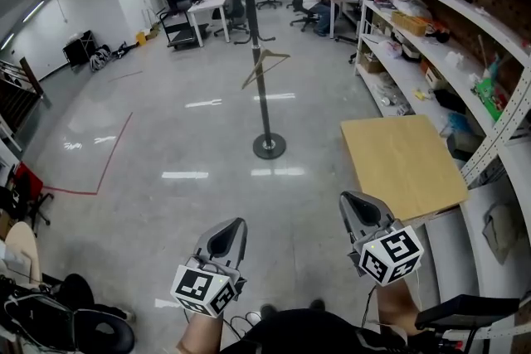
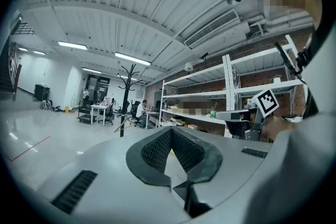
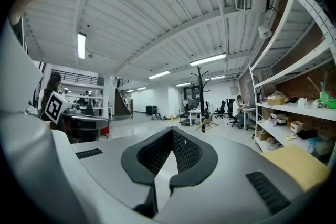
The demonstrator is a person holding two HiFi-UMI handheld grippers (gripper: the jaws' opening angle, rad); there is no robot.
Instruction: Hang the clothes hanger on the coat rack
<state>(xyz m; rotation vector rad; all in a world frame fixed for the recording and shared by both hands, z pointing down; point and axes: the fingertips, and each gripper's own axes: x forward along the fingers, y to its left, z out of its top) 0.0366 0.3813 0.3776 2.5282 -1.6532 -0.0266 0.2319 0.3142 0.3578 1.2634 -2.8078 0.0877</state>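
Well ahead of the fingers, on the grey floor, stands the black coat rack, with a wooden clothes hanger hanging partway up its pole. The left gripper and right gripper point toward it side by side, fingers together and empty. A tan counter lies just beyond the right fingers.

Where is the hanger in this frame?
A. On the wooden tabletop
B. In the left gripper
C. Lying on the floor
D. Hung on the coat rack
D: the hanger hangs on the coat rack across the floor, while the left gripper and right gripper are shut and empty.
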